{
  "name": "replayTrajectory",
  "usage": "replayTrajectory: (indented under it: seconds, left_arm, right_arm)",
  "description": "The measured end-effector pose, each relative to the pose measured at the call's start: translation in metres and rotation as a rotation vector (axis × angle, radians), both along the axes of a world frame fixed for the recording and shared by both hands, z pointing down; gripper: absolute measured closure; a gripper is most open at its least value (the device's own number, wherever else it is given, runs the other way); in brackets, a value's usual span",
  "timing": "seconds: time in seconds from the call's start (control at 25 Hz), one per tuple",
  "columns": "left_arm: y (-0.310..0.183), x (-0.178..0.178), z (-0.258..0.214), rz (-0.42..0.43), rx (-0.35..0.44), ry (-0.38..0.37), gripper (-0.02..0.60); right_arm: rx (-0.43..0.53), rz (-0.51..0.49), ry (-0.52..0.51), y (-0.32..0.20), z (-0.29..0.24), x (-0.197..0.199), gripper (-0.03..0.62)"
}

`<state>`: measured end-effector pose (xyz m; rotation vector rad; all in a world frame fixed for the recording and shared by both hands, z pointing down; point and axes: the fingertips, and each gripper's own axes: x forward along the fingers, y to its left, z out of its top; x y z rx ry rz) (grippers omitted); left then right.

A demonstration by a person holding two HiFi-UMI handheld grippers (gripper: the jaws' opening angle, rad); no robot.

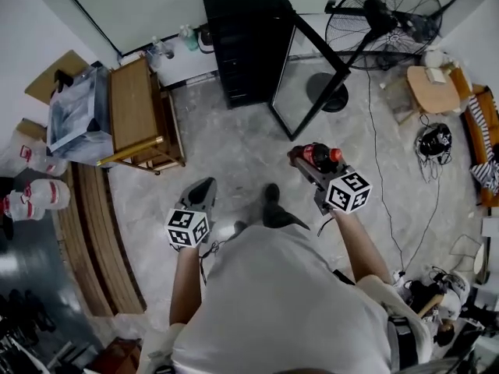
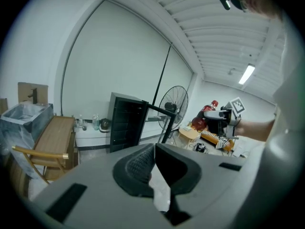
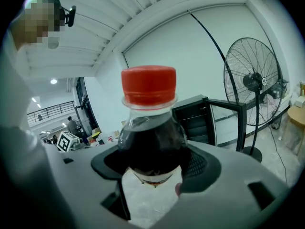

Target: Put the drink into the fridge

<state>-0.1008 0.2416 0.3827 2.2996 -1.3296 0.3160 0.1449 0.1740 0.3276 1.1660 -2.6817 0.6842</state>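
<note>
The right claw (image 3: 155,168) was clamped on the drink (image 3: 151,144), a dark, red-capped bottle held upright. The left claw (image 2: 153,162) was held closed and empty. The open black fridge (image 1: 248,41) was seen at twelve o'clock in the head view, well apart.

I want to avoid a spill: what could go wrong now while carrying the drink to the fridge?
The right tool grips the round bottle across its body; it may slip. The open fridge door stands near the fan base, so the bottle could knock its frame.
</note>
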Motion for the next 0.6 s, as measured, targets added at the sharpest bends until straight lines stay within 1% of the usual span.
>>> replayTrajectory:
  seconds: [0.36,0.6]
  left_arm:
    - [-0.083,0.045,0.000,-0.073,-0.010,-0.030,0.571]
    - [-0.119,0.070,0.004,-0.085,-0.019,-0.047,0.571]
  right_arm:
    - [0.000,-0.129,-0.011,-0.092,0.010,0.025,0.289]
    - [-0.015,-0.173,-0.019,-0.129,0.023,0.036,0.289]
